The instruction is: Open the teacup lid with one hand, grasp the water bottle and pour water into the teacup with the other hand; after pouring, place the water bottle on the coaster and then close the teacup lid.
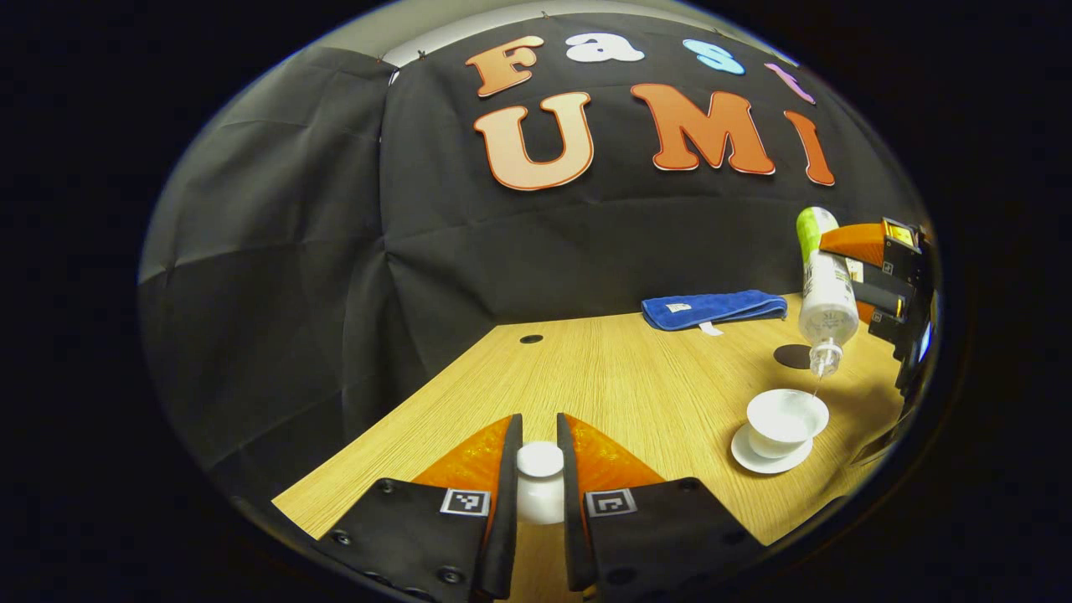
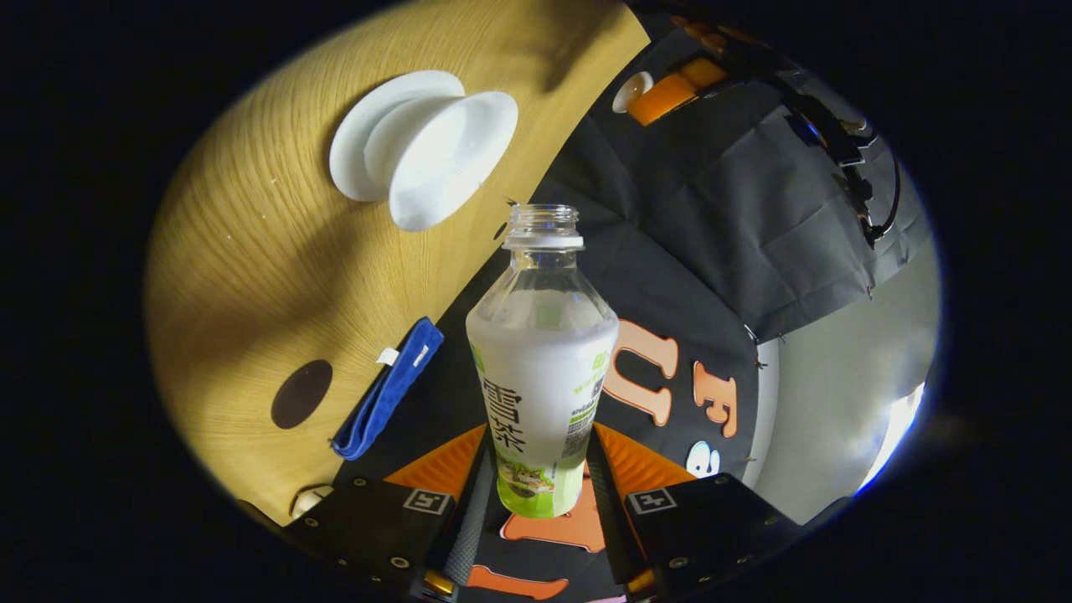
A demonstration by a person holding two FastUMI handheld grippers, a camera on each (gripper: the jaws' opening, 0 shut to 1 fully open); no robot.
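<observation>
The right gripper (image 2: 536, 469) is clamped on the clear plastic water bottle (image 1: 825, 289), tipped mouth-down over the open white teacup (image 1: 785, 421); a thin stream seems to fall. The left gripper (image 1: 540, 469) pinches the white lid (image 1: 540, 481). Pouring is underway; next, righting the bottle onto the dark round coaster (image 1: 792, 356).
</observation>
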